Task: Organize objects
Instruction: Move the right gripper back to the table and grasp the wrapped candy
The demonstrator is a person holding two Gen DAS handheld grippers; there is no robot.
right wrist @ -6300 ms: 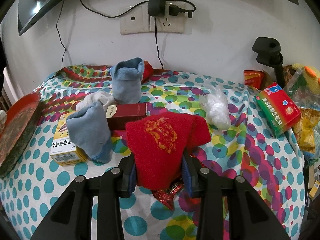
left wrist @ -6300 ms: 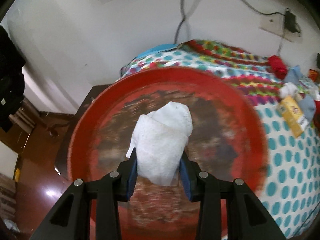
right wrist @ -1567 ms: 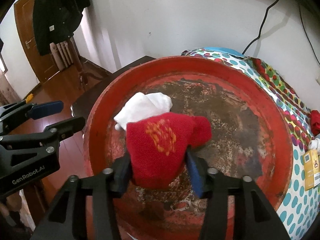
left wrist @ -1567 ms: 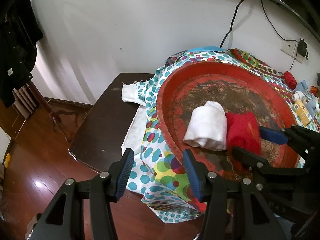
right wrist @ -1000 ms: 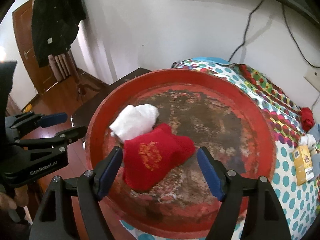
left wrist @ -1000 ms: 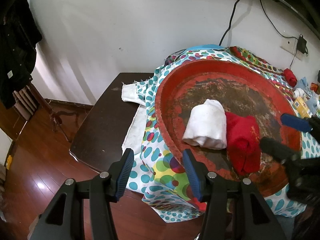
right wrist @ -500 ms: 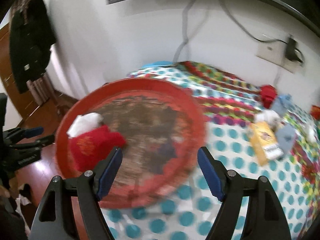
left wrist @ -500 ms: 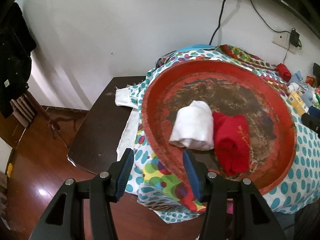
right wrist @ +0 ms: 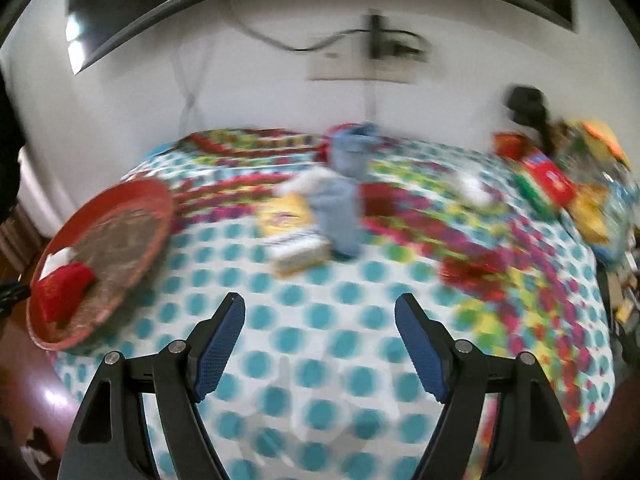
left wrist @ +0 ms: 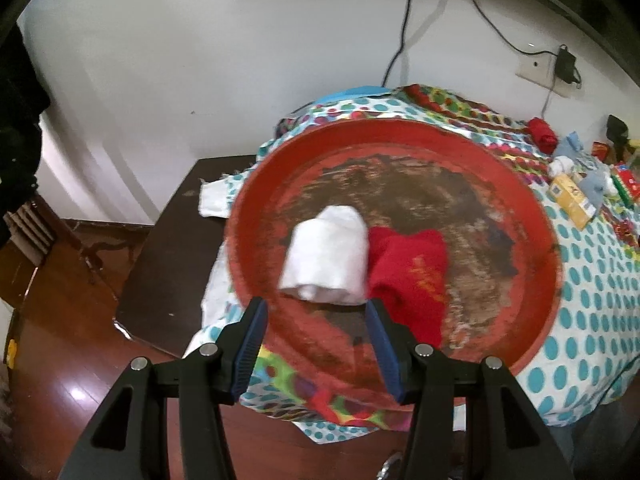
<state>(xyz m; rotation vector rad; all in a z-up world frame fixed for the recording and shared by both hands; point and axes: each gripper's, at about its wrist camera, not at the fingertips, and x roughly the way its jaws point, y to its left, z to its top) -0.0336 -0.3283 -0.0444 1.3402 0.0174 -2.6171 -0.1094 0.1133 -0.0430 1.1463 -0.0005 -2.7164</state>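
A round red tray [left wrist: 532, 216] holds a rolled white sock [left wrist: 326, 256] and a rolled red sock [left wrist: 412, 276] side by side. My left gripper [left wrist: 316, 320] is open and empty, just short of the tray's near rim. My right gripper [right wrist: 320, 316] is open and empty over the dotted tablecloth [right wrist: 320, 320]. In the blurred right wrist view the tray [right wrist: 132, 208] is at the far left. Blue socks [right wrist: 344, 200], a white sock [right wrist: 308, 180] and a yellow box [right wrist: 292, 232] lie mid-table.
A dark side table [left wrist: 172, 256] and wooden floor [left wrist: 52, 340] lie left of the tray. Red and green boxes [right wrist: 544, 180], snack bags [right wrist: 596, 200] and a black stand [right wrist: 528, 108] crowd the table's far right. Wall sockets with cables [right wrist: 372, 56] are behind.
My right gripper let go of the red sock in the tray, opened, and swung right toward the table's middle. My left gripper moved closer to the tray, still open.
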